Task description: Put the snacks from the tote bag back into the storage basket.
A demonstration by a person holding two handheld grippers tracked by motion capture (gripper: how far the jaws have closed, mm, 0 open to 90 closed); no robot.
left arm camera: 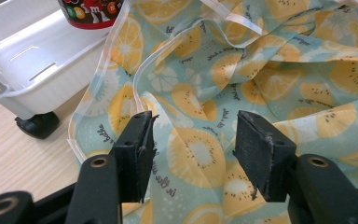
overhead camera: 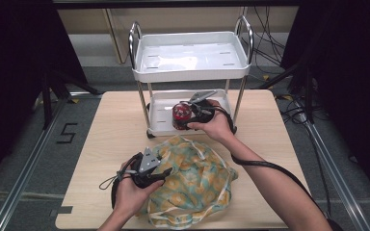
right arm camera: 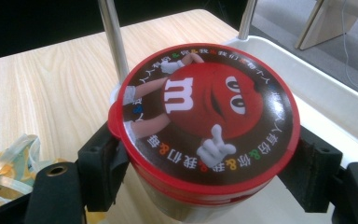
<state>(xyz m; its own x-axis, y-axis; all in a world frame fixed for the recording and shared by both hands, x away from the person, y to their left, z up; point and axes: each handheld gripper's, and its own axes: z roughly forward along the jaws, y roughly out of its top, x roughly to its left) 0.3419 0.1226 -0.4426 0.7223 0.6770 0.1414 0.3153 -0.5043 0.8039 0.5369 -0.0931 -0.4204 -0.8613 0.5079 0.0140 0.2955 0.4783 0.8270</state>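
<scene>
Setting: wooden table (overhead camera: 115,130) with a white two-tier cart (overhead camera: 191,65) at top centre of the high view; dark surroundings at both sides.
Candy tub: red-lidded tub (right arm camera: 205,123) sits centre frame in the right gripper view, upright, lid facing the camera, above the cart's lower tray (right arm camera: 335,112).
Right gripper: right gripper (overhead camera: 189,117) clasps the tub, one black pad on each side just under the lid rim.
Bag: fruit-print bag (overhead camera: 192,185) lies crumpled at lower centre of the high view, below and left of the tub, well apart from it.
Left gripper: left gripper (left arm camera: 191,144) has its jaws spread, pads off the cloth; the bag's mouth edge (left arm camera: 140,84) runs just above them.
Key relation: tub lies up and right of the bag's opening; I judge it must travel down-frame toward the left gripper.
</scene>
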